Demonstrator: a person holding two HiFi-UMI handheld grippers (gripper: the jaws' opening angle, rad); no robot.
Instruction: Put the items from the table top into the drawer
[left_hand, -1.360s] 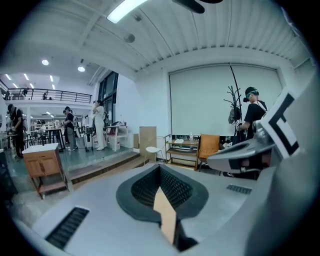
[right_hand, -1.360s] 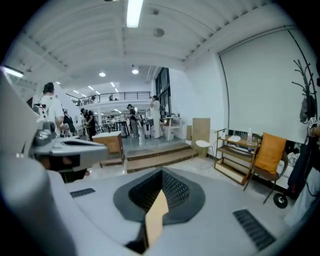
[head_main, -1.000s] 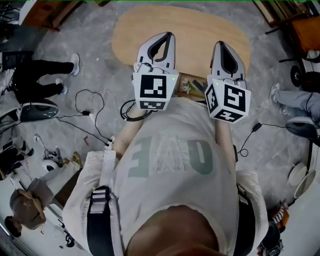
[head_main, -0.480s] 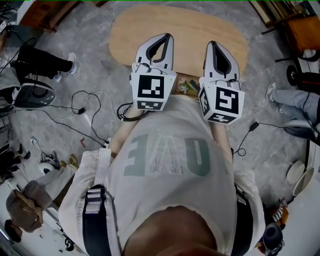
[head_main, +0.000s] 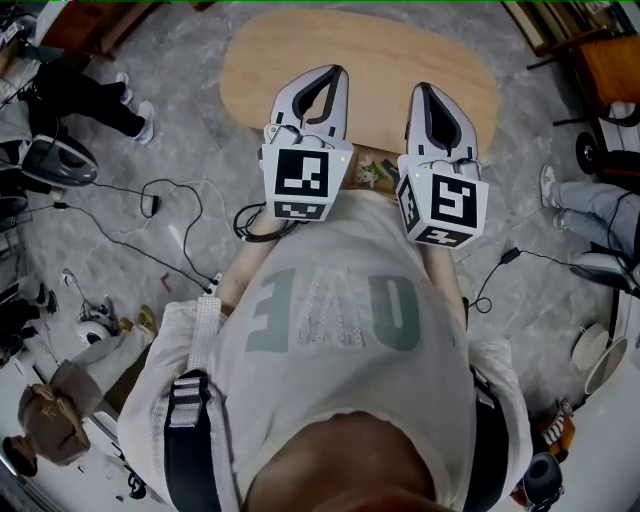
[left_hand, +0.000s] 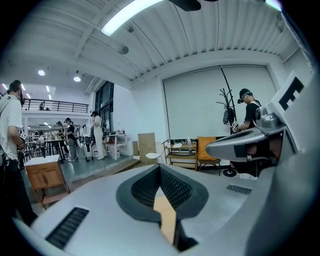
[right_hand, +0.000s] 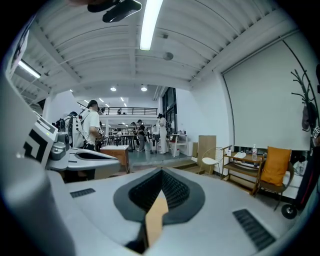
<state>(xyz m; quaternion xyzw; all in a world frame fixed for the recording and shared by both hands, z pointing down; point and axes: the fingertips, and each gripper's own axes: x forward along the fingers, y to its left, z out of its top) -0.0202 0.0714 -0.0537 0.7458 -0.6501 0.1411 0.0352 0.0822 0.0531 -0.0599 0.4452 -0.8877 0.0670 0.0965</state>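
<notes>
Nearest is the person's white shirt (head_main: 340, 300). Just beyond it, the left tongs (head_main: 337, 73) and right tongs (head_main: 423, 91) are held side by side, a little apart. Their tips reach over the near edge of the oval wooden surface (head_main: 370, 45). Each pair is closed tip to tip with nothing caught between them, and only a sliver of the wood shows through the gap behind the tips. Between the tongs, at the surface's near edge, a small pale patterned thing (head_main: 372, 173) peeks out; what it is cannot be told. Cables (head_main: 165, 205) trail over the grey floor (head_main: 190, 120) left of the surface.
</notes>
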